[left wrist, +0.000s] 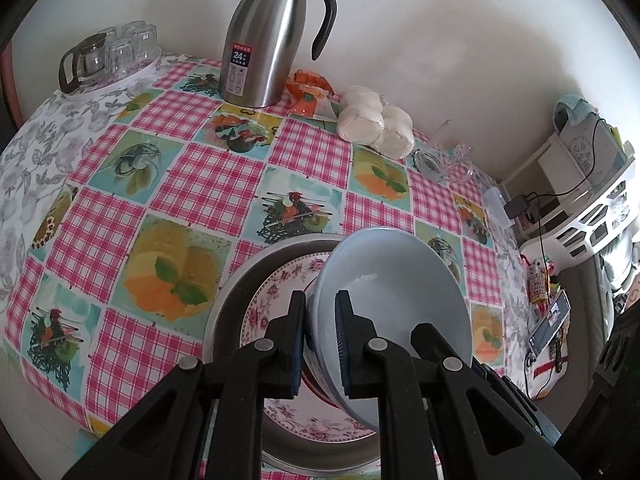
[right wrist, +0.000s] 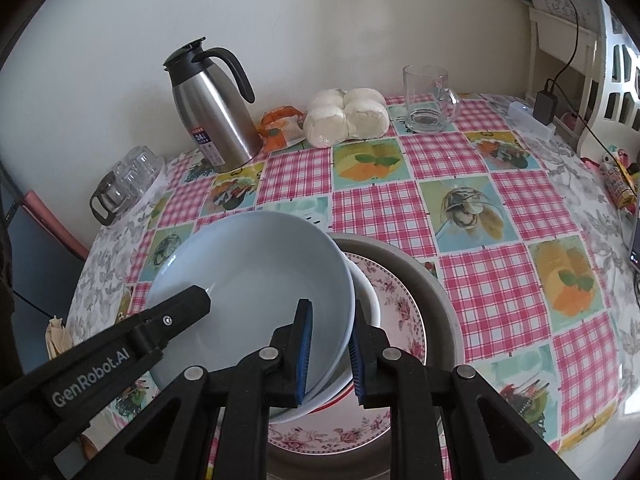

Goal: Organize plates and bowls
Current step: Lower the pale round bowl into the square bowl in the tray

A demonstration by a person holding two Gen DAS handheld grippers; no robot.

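Observation:
A pale blue bowl is held tilted over a stack: a floral pink plate lying in a metal basin, with a white red-rimmed bowl on the plate. My left gripper is shut on the blue bowl's left rim. My right gripper is shut on the blue bowl's right rim. The left gripper's finger shows in the right wrist view at the bowl's left rim. The floral plate and the basin also show there.
A steel thermos jug stands at the back by the wall, with an orange packet and bagged white buns beside it. A tray of glasses is far left. A glass mug stands far right. A white shelf stands beyond the table's right edge.

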